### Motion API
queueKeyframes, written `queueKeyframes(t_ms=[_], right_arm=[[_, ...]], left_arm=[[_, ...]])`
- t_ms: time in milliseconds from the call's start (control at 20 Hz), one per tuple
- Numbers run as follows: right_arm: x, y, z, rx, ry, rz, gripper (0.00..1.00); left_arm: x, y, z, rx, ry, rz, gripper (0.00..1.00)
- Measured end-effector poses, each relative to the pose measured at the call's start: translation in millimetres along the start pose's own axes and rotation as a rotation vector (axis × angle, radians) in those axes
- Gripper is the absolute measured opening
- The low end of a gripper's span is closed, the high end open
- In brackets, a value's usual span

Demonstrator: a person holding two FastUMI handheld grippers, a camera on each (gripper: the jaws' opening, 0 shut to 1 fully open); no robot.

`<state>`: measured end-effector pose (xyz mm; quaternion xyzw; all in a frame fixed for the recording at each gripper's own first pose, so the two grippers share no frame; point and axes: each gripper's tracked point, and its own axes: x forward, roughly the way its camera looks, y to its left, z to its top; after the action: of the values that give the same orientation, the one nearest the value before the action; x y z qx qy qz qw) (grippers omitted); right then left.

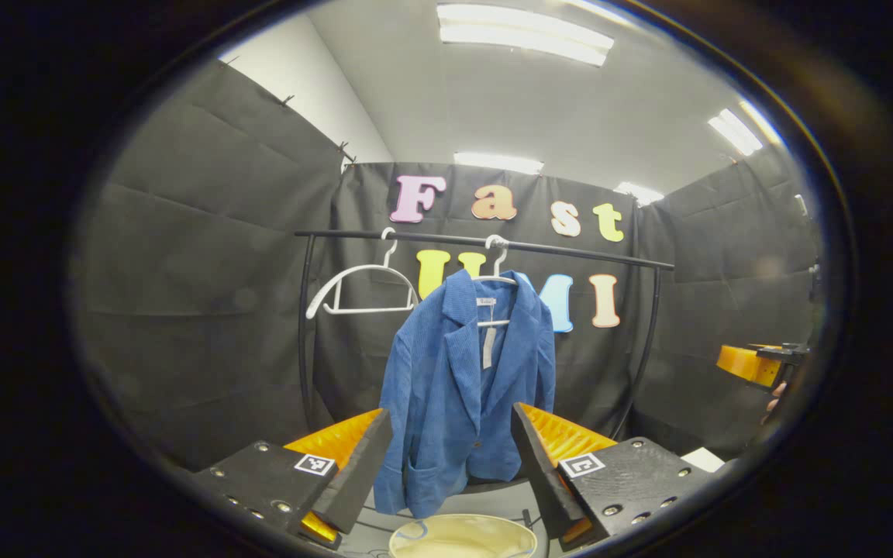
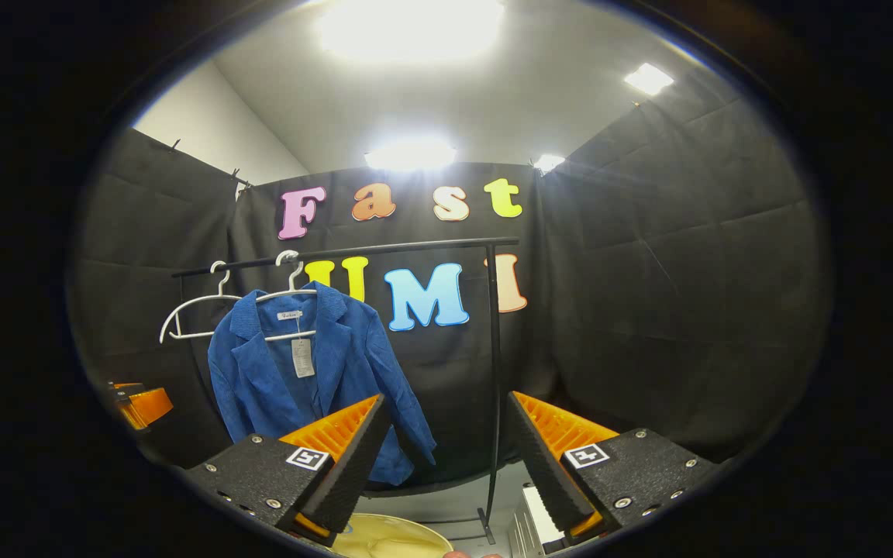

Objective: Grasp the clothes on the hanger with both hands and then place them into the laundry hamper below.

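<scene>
Hanging untouched: the blue jacket (image 1: 466,387) sits on a white hanger (image 1: 497,273) on the black rail (image 1: 485,244), with an empty white hanger (image 1: 361,291) beside it. Left gripper (image 1: 453,465) is spread wide, fingers (image 1: 353,473) holding nothing, lined up so the jacket shows right between them but well apart from the fabric. Right gripper (image 2: 446,465) is likewise spread and empty; in the right gripper view the jacket (image 2: 315,372) is off to its left, so this one isn't lined up with it yet. Laundry hamper (image 1: 462,536), pale yellow rim, sits below the jacket near the bottom of the left gripper view. Progress as I read it: basically zero, approach phase. Nothing grasped, garment not off the hanger, hamper contents not readable from here. Left to do: close in with both grippers, pinch the jacket on both sides, lift it clear of the hanger, lower into hamper, let go.
</scene>
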<state>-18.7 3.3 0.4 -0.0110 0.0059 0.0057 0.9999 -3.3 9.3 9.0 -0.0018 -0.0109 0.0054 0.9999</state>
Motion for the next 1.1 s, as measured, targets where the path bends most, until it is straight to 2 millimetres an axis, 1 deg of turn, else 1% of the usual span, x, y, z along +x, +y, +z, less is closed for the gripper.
queueKeyframes(t_ms=[100,250,350,450,550,700,750,850,950,1100], right_arm=[[-3.6,-2.0,-0.1,0.000,0.004,-0.005,0.94],[-5.0,-1.6,1.5,0.005,0.009,-0.006,0.94],[-0.9,3.2,2.2,0.011,0.019,-0.001,0.94],[5.1,15.2,4.9,0.024,0.029,0.023,0.94],[15.0,30.5,9.3,0.020,0.030,0.061,0.94],[38.6,43.9,16.4,-0.033,0.030,0.089,0.94],[45.5,51.1,19.8,-0.031,0.032,0.108,0.94],[59.5,67.2,27.6,-0.011,0.032,0.161,0.94],[74.9,81.5,34.3,0.015,0.028,0.210,0.94],[103.2,100.3,44.9,0.048,0.016,0.255,0.94]], left_arm=[[1.6,-2.6,1.1,-0.002,-0.004,-0.008,0.90],[2.4,-9.3,-2.9,-0.019,0.008,-0.024,0.90],[2.3,-11.0,-4.2,-0.023,0.014,-0.031,0.90],[3.1,-6.8,-3.9,-0.017,0.020,-0.023,0.90],[5.7,-0.3,-0.8,-0.016,0.024,-0.008,0.90],[11.1,16.6,3.1,-0.011,0.047,0.056,0.89],[15.6,20.7,3.6,-0.010,0.056,0.073,0.89],[23.8,20.5,8.6,-0.035,0.049,0.079,0.89],[34.5,17.7,12.5,-0.082,0.053,0.081,0.87],[55.2,8.2,29.4,-0.130,0.046,0.073,0.87]])
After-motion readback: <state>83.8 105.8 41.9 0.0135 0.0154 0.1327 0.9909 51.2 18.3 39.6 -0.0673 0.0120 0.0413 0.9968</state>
